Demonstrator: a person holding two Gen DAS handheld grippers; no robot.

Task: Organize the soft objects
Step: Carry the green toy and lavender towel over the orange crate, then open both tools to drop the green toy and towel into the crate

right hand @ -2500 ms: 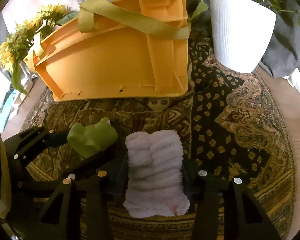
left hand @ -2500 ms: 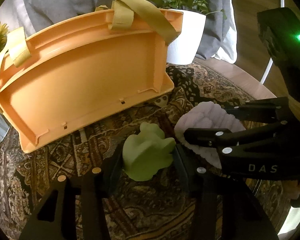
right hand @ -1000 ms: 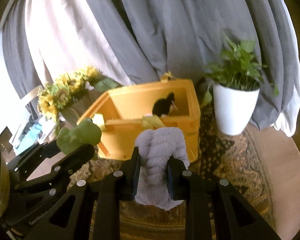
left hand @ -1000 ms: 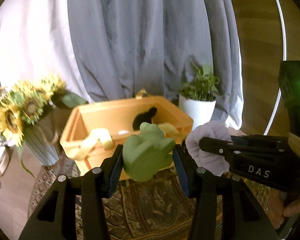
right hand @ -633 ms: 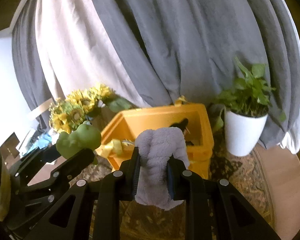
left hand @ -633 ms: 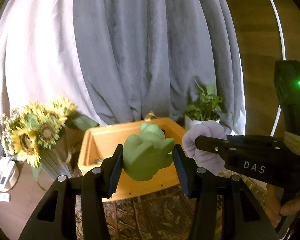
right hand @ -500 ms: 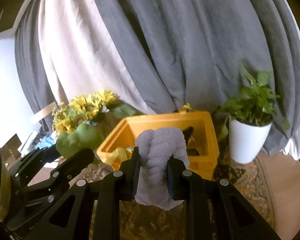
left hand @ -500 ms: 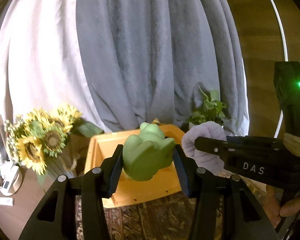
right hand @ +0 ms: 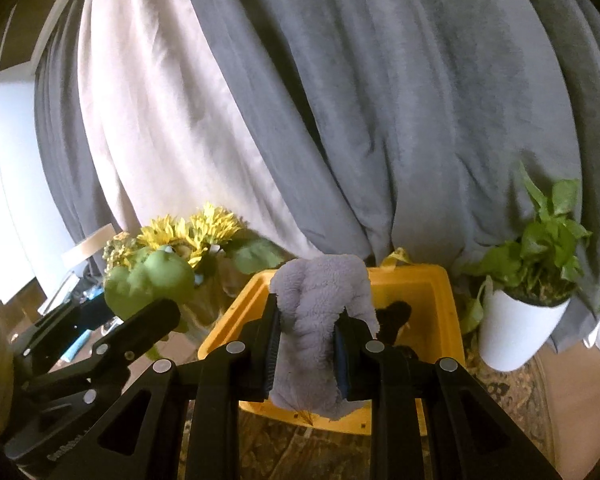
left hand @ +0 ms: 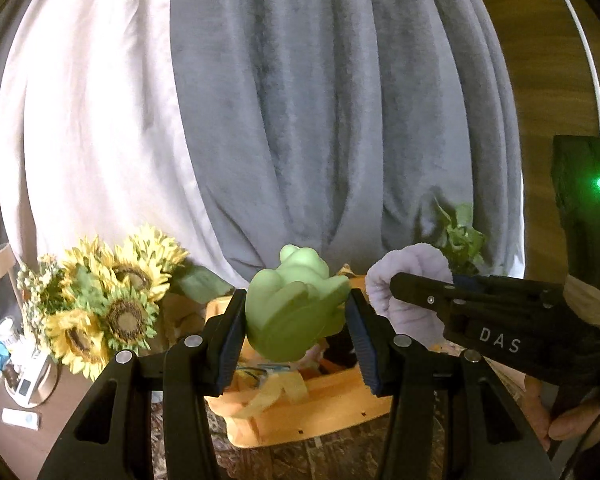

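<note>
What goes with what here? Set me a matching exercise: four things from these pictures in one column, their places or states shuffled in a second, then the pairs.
1. green frog toy
2. grey towel roll
3. orange bin
4. potted plant

A. stands on the rug, right of the bin
B. clamped in the left gripper
C. open-topped, something dark inside
D. clamped in the right gripper

Pairs: 1-B, 2-D, 3-C, 4-A
</note>
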